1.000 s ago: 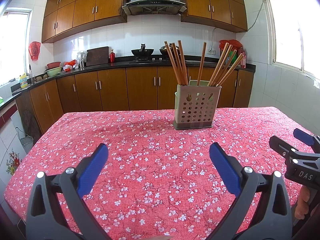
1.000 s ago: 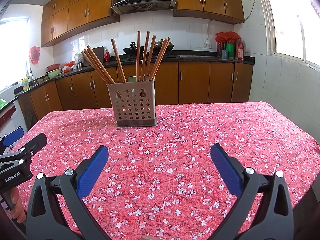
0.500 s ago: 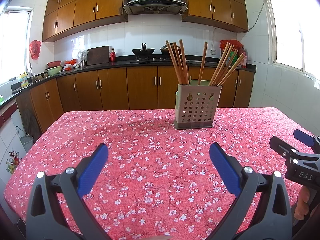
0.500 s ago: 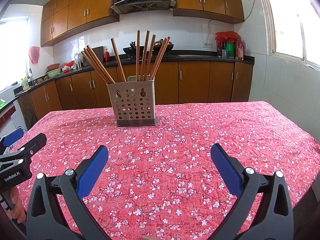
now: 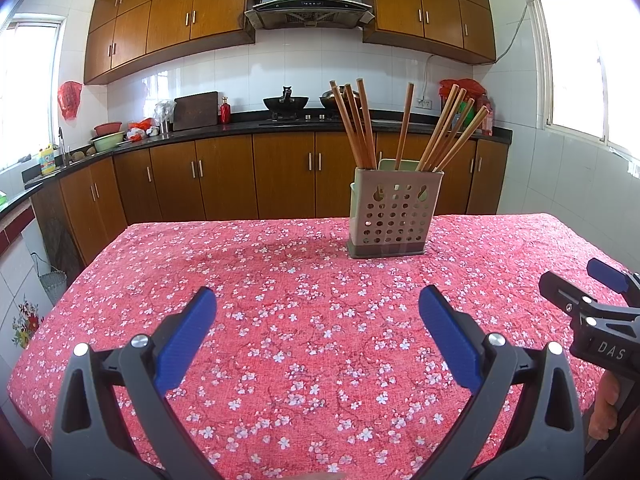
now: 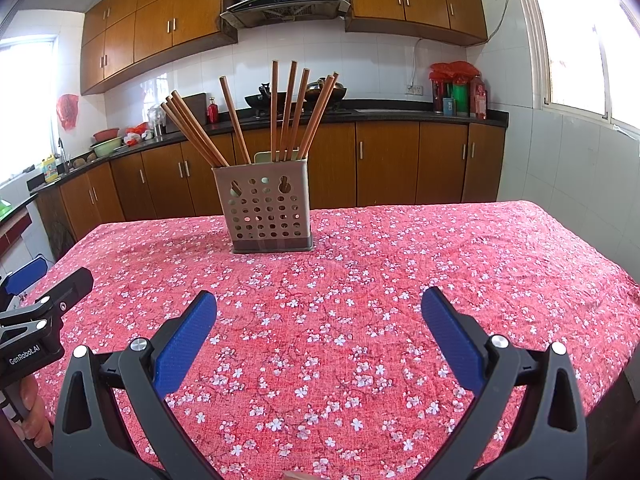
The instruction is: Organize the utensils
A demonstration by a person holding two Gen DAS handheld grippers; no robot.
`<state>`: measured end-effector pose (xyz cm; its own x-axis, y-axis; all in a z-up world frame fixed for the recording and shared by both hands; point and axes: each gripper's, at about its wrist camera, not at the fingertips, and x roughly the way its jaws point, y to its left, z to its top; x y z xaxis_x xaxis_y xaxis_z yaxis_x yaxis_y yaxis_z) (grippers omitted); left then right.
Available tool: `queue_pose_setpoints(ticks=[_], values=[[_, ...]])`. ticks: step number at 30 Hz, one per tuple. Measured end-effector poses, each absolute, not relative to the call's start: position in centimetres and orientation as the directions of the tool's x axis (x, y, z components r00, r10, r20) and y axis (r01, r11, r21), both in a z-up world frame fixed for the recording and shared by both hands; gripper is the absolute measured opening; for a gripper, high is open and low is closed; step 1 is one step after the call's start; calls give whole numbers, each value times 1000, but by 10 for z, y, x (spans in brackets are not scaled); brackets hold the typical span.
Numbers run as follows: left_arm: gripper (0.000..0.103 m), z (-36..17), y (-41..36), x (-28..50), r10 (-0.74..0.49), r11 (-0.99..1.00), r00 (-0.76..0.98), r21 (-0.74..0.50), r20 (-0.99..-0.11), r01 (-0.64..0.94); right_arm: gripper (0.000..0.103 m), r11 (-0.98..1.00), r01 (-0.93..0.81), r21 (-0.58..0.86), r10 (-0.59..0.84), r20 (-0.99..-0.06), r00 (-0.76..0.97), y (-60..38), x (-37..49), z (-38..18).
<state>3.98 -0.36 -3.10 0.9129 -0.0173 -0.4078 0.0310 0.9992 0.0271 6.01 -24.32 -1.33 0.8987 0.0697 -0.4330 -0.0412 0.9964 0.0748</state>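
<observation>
A beige perforated utensil holder [image 5: 394, 216] [image 6: 268, 208] stands upright on the red floral tablecloth [image 5: 300, 300] [image 6: 380, 280], far side of the table. Several wooden chopsticks [image 5: 360, 128] [image 6: 284, 112] stick up out of it, fanned left and right. My left gripper [image 5: 318, 308] hovers open over the near cloth, well short of the holder, nothing between its blue pads. My right gripper [image 6: 320, 312] is likewise open and empty, the holder ahead and left of it. Each gripper shows at the edge of the other's view, held by a hand [image 5: 604, 408] [image 6: 28, 412].
Wooden kitchen cabinets [image 5: 224, 184] and a black counter with a wok [image 5: 286, 102], bottles and bowls run behind the table. A tiled wall with a window [image 6: 576, 40] is on the right. The table's edges drop off left and right.
Almost nothing has changed; the views drift very slightly, and both grippers stay open and empty over the cloth.
</observation>
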Motion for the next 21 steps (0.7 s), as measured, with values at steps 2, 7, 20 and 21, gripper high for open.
queue_pose_setpoints(ticks=[2,7,20,21], values=[[99,-31,-3,40,-16,999,913,28,-408,30,101,996,-41,75,69,-433,899,-243,60,-14],[99,-32,-2,40,-17,999,912,27,-409,30,101,996,-40,75,69,-433,899,-243,60,-14],[99,-34,2,40,-8,1000,912,22,-411,19,101,996,-39,78,69,-434,898,-245,58,-14],[99,-34,2,40,-10,1000,911,21,-413,20,101,996,-38,79,69,-434,898,-245,58,-15]])
